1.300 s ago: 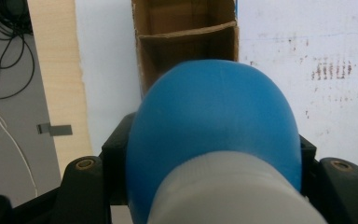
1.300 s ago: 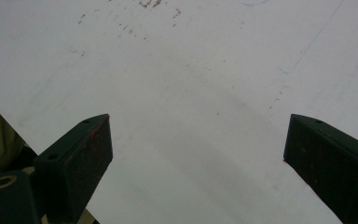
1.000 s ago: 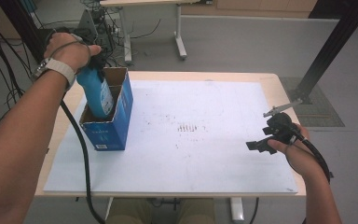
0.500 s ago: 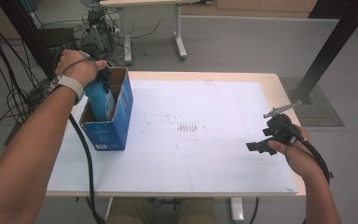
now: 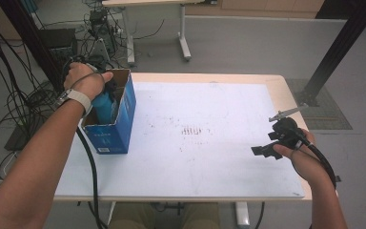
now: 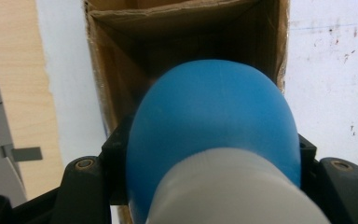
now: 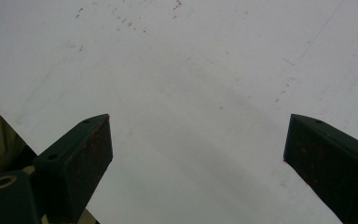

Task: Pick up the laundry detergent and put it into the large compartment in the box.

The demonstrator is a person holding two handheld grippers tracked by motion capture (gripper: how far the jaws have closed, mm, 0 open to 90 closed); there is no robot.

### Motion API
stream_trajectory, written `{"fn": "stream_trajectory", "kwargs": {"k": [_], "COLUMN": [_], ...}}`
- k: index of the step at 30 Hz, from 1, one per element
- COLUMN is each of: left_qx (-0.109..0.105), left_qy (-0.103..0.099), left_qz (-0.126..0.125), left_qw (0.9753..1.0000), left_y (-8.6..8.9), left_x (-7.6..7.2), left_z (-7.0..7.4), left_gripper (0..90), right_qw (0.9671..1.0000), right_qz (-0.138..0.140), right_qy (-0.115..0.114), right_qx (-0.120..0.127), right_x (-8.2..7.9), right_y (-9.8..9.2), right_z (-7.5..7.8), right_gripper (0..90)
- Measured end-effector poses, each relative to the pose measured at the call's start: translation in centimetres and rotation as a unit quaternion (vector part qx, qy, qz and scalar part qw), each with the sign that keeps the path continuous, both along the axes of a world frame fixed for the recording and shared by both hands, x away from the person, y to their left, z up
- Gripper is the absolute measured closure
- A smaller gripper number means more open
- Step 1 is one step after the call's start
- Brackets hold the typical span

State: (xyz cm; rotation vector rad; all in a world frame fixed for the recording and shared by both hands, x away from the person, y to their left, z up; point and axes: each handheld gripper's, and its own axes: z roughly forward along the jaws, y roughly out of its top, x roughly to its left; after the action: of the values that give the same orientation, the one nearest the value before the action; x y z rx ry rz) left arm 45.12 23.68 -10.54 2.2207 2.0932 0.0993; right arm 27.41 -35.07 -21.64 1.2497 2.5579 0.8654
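Blue bottle (image 6: 214, 126) between jaws, over cardboard box (image 6: 121, 70)

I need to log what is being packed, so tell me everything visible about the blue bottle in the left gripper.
The blue bottle looks like smooth, matte plastic with a rounded shoulder and a pale grey-white cap end nearest the camera. The left gripper is clamped on its sides, one black jaw on each side. It points bottom-first into the open cardboard box, partly inside it, at the table's left end. Whether it touches the box's walls or floor cannot be told.
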Motion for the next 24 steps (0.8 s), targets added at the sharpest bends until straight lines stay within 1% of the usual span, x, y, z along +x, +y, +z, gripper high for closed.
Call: {"fn": "stream_trajectory", "kwargs": {"k": [1,3,5,7,8,9,10,13,14,20,24], "left_qx": [0.0,0.0,0.0,-0.001,0.001,0.004,0.006,0.015,0.017,0.014,0.019], "left_qy": [0.003,0.0,0.003,0.0,0.003,0.003,0.003,0.003,0.004,0.006,0.006], "left_qz": [-0.001,-0.002,-0.003,-0.004,-0.005,-0.004,-0.005,-0.006,-0.007,-0.008,-0.011], "left_qw": [1.0,1.0,1.0,1.0,1.0,1.0,1.0,0.9999,0.9998,0.9999,0.9998], "left_y": [0.0,0.0,-0.1,0.0,-0.1,-0.2,-0.2,-0.5,-0.5,-0.2,-0.5], "left_x": [0.1,-0.1,0.0,-0.1,0.0,0.0,-0.1,-0.1,0.0,-0.1,-0.1], "left_z": [-0.3,-0.8,-1.3,-1.7,-1.9,-2.0,-2.2,-2.6,-2.7,-3.3,-3.6], "left_gripper": [38.7,38.7,38.7,38.7,38.7,38.7,38.7,38.7,38.7,38.6,38.6], "right_qw": [1.0,1.0,1.0,1.0,1.0,1.0,0.9999,0.9999,1.0,1.0,1.0], "right_qz": [0.0,-0.001,0.0,0.0,0.0,-0.001,-0.008,-0.009,-0.003,-0.001,0.0], "right_qy": [0.0,0.002,0.001,0.001,0.002,0.002,0.007,0.007,0.003,0.004,0.005], "right_qx": [0.0,0.0,0.0,0.0,0.0,0.0,0.002,0.002,0.0,0.0,0.0], "right_x": [0.0,0.0,0.0,0.0,0.0,0.0,-0.1,-0.2,-0.1,0.0,0.1], "right_y": [0.0,0.0,0.0,0.0,-0.1,-0.1,0.0,0.0,-0.1,-0.1,0.0], "right_z": [0.0,-0.1,-0.2,-0.2,-0.2,-0.3,-0.2,-0.2,-0.3,-0.5,-0.5], "right_gripper": [7.7,7.7,7.7,7.7,7.7,7.7,7.7,7.7,7.7,7.7,7.7]}}
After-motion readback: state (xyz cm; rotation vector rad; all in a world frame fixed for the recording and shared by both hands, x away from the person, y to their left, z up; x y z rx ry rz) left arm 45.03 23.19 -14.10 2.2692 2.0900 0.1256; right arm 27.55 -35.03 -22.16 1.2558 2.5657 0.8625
